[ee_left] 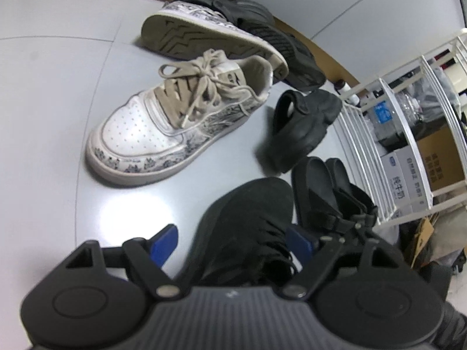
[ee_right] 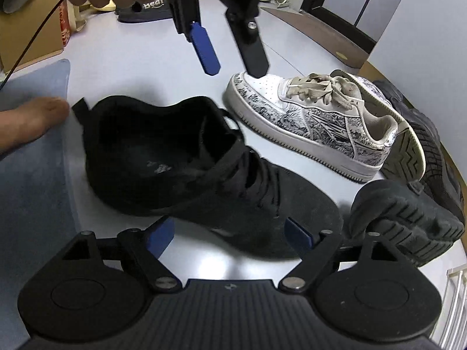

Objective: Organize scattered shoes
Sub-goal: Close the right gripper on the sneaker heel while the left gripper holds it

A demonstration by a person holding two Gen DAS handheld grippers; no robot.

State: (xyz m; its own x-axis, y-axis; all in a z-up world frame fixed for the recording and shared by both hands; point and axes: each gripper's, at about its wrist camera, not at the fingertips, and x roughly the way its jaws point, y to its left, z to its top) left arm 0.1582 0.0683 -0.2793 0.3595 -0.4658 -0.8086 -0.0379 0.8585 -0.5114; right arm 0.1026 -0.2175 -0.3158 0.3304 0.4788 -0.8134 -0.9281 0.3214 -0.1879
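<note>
A black suede lace-up shoe [ee_right: 181,157] lies on the grey floor. My right gripper [ee_right: 230,220] is open, and the shoe's forepart sits between its blue pads without being pinched. My left gripper [ee_right: 235,73] hangs open in the air above the black shoe and the toe of a white printed sneaker [ee_right: 306,119]. In the left wrist view the left gripper [ee_left: 230,229] looks down on the black shoe [ee_left: 248,213], with the upright white sneaker [ee_left: 163,125] beyond it. The sneaker's mate [ee_left: 210,38] lies on its side, sole showing.
Black chunky sneakers [ee_left: 262,20] lie behind the white pair, one black shoe [ee_left: 303,128] is tipped over, and a pair of black sandals [ee_left: 324,180] stands by a white wire rack [ee_left: 379,134] holding boxes. A blue mat [ee_right: 32,157], a bare foot [ee_right: 29,119] and a cardboard box [ee_right: 32,38] are on the left.
</note>
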